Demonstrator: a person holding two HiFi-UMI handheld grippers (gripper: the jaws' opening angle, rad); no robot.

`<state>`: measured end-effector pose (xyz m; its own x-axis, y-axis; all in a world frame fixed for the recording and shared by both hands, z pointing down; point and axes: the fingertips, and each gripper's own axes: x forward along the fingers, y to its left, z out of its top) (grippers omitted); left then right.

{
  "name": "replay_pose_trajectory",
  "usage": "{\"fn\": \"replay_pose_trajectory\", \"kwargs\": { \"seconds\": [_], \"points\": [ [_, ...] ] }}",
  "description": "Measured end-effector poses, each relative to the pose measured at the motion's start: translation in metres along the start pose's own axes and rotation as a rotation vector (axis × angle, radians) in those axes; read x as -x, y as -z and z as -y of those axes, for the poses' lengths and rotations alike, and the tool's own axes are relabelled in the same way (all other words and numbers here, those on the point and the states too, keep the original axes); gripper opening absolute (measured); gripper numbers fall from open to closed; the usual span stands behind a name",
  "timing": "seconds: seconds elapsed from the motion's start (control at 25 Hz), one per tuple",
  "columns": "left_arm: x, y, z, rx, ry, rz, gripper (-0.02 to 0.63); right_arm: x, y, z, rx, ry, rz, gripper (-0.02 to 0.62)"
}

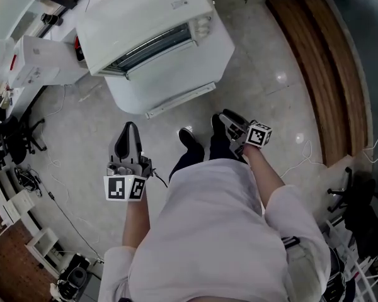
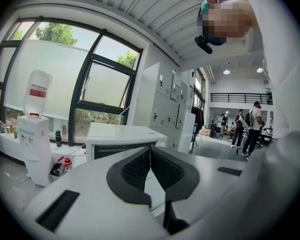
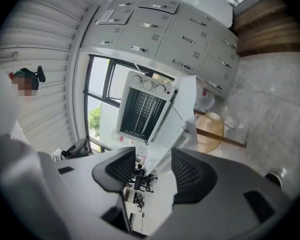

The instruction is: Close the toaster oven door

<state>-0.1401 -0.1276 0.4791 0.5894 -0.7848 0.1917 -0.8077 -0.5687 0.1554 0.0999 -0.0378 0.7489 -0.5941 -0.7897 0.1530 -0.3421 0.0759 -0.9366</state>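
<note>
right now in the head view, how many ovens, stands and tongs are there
white box-shaped toaster oven: 1
white rounded stand under it: 1
black hand-held tongs: 2, left tongs and right tongs
total: 4

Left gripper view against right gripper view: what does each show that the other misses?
Left only: a white water dispenser with its bottle on top, and distant standing people. Right only: a round tan wooden disc, perhaps a stool, and brown wooden floor planking. Both: the white box-shaped toaster oven and pale grey metal lockers.
</note>
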Motion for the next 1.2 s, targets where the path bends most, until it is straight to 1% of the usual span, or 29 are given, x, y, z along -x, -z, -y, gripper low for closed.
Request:
{"fn": "replay_pose_trajectory", "kwargs": {
  "seconds": [0.24,0.4,0.48,0.72,0.92,1.2],
  "points": [
    [-0.003,0.005,-0.007,-0.031,-0.014,0.007,0.02,-0.017,0.011,0.034,-0.031,0.028,-0.025,0.218],
    [-0.005,0.006,-0.011,-0.054,-0.025,0.03,0.02,-0.026,0.016,0.065,-0.063,0.082,-0.027,0.224],
    [-0.005,0.005,-0.015,-0.058,-0.03,0.038,0.02,-0.033,0.016,0.076,-0.076,0.095,-0.021,0.221],
    [-0.01,0.013,-0.034,-0.058,-0.053,0.043,0.02,-0.062,0.021,0.105,-0.078,0.129,-0.054,0.219],
    [-0.013,0.03,-0.05,-0.05,-0.069,0.016,0.02,-0.085,0.022,0.118,-0.092,0.114,-0.044,0.221],
    [-0.017,0.043,-0.065,-0.041,-0.079,-0.011,0.021,-0.114,0.014,0.108,-0.121,0.049,0.006,0.222]
  ]
}}
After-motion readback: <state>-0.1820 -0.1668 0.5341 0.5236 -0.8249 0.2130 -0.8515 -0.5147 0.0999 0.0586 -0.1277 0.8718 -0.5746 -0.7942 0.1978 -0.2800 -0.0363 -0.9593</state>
